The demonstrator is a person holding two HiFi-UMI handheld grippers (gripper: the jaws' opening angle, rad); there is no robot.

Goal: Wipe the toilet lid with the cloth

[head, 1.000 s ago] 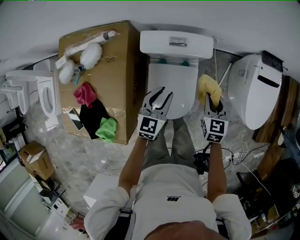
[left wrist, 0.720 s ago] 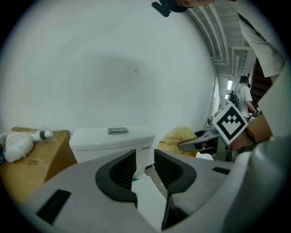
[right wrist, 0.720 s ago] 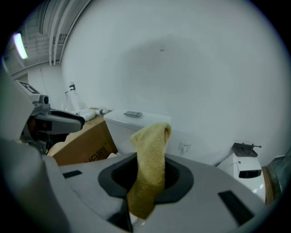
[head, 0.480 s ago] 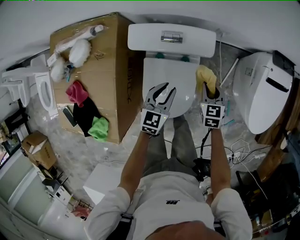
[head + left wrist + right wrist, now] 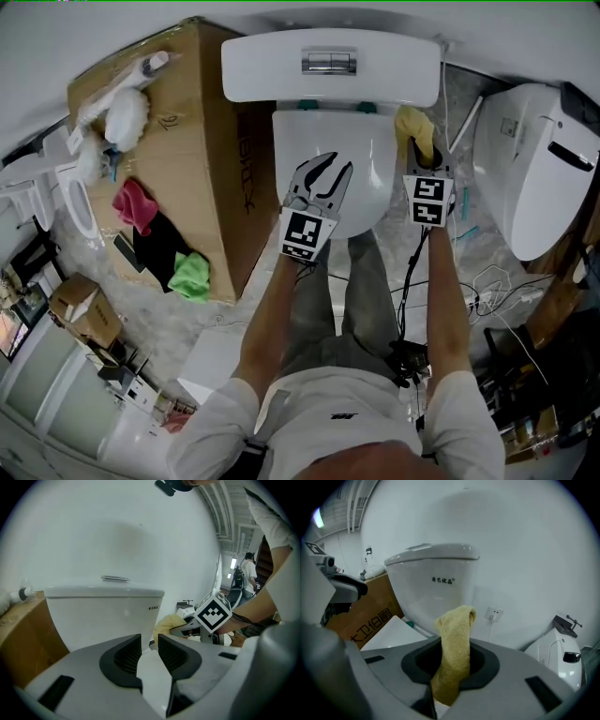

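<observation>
The white toilet lid (image 5: 361, 159) lies closed below the tank (image 5: 330, 66). My left gripper (image 5: 326, 174) hovers over the lid's front half, open with nothing between its fingers; its jaws have just been closing a little. In the left gripper view (image 5: 149, 649) the lid (image 5: 154, 686) shows through the narrow gap, with the tank (image 5: 105, 616) behind. My right gripper (image 5: 427, 167) is at the lid's right edge, shut on a yellow cloth (image 5: 414, 129). The cloth (image 5: 454, 653) stands up out of the right gripper (image 5: 451, 670). The lid (image 5: 391, 632) lies to its lower left.
A cardboard box (image 5: 187, 103) stands left of the toilet and carries pink, black and green cloths (image 5: 192, 275) and a brush. A second white toilet (image 5: 539, 169) is close on the right. Cables (image 5: 487, 286) lie on the floor at the right.
Both grippers have sunk toward the toilet lid and moved further over it. The right gripper still grips the yellow cloth. The left jaws look slightly narrower.
</observation>
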